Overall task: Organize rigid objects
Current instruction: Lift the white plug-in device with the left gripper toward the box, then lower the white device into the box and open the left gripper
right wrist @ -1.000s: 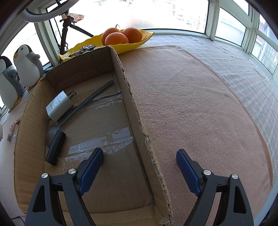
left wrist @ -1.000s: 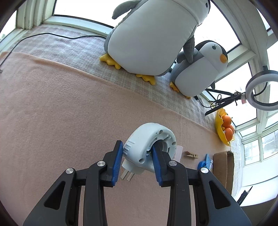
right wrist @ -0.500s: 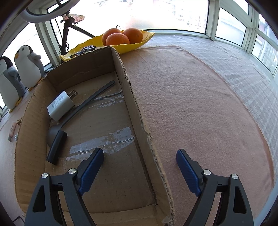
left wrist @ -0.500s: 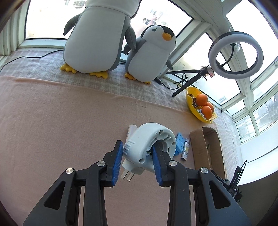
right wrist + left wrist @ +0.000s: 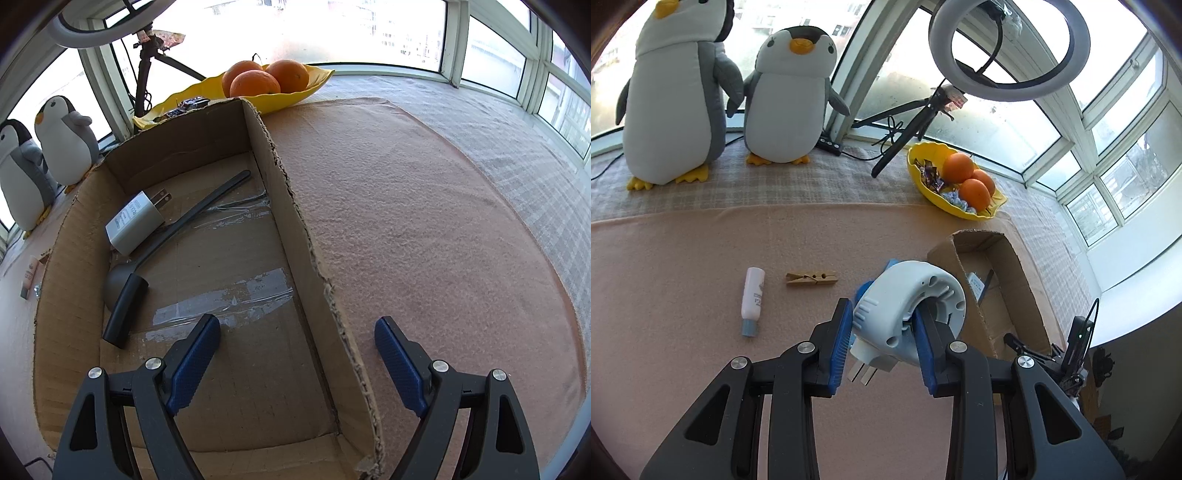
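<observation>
My left claw (image 5: 882, 343) grips a white round plug adapter (image 5: 905, 302), lifted above the pink worktop (image 5: 683, 280) just beside the cardboard box (image 5: 295, 206). My right claw (image 5: 295, 365) stands open, empty, straddling the box's wall. Inside lie a white charger (image 5: 135, 221) and a black ladle (image 5: 177, 240).

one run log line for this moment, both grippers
left gripper: shut on white plug adapter | right gripper: open, empty, above cardboard box wall
</observation>
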Action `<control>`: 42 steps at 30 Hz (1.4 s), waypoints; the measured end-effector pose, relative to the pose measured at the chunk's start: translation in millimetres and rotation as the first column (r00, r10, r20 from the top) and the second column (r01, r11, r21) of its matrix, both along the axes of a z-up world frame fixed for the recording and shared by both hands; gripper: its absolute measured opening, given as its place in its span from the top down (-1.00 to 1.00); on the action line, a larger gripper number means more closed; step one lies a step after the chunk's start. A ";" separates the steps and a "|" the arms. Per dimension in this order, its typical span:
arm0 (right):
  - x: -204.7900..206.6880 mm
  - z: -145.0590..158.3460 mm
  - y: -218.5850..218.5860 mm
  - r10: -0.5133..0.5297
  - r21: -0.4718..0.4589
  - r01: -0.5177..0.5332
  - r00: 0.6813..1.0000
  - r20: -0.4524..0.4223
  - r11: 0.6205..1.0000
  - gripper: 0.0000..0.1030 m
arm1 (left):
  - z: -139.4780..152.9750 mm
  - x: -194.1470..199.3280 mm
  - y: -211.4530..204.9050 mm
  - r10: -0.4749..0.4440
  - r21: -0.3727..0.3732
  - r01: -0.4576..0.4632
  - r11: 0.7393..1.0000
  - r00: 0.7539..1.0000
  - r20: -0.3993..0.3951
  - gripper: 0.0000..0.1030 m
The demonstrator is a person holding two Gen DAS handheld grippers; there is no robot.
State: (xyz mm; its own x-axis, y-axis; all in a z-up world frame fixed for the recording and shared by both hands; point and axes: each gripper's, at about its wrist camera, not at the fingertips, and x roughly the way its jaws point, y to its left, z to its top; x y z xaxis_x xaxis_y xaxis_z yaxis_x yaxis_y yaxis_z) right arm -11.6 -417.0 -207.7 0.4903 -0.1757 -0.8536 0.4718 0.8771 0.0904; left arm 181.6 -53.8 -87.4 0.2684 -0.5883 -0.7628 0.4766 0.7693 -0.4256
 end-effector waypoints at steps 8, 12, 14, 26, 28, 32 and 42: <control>-0.3 -0.6 -1.0 0.005 0.007 -0.005 1.000 0.006 1.000 -0.60 | -2.6 -12.7 -78.1 -0.126 0.026 0.126 0.992 0.992 0.009 0.39; -1.3 -0.6 -1.0 0.006 0.008 -0.006 1.000 0.007 1.000 -0.60 | -6.0 -21.8 -120.0 -0.191 0.039 0.190 0.981 0.982 0.014 0.39; -1.4 -0.7 -1.0 0.006 0.010 -0.006 1.000 0.007 1.000 -0.60 | -8.4 -26.1 -139.1 -0.216 0.048 0.215 0.975 0.976 0.012 0.39; -1.4 -0.5 0.2 0.006 0.012 -0.006 1.000 0.006 1.000 -0.60 | -28.3 -50.6 -218.5 -0.336 0.134 0.331 0.934 0.942 0.012 0.39; -1.5 -0.4 0.1 0.006 0.012 -0.006 1.000 0.007 1.000 -0.60 | -31.9 -55.2 -227.2 -0.349 0.147 0.344 0.927 0.937 0.010 0.39; -1.4 -0.4 0.1 0.006 0.012 -0.006 1.000 0.007 1.000 -0.60 | -39.4 -62.3 -242.9 -0.368 0.186 0.359 0.915 0.930 0.016 0.39; -1.6 -0.4 0.1 0.006 0.012 -0.006 1.000 0.007 1.000 -0.61 | -57.9 -69.2 -266.2 -0.397 0.260 0.379 0.888 0.918 0.019 0.39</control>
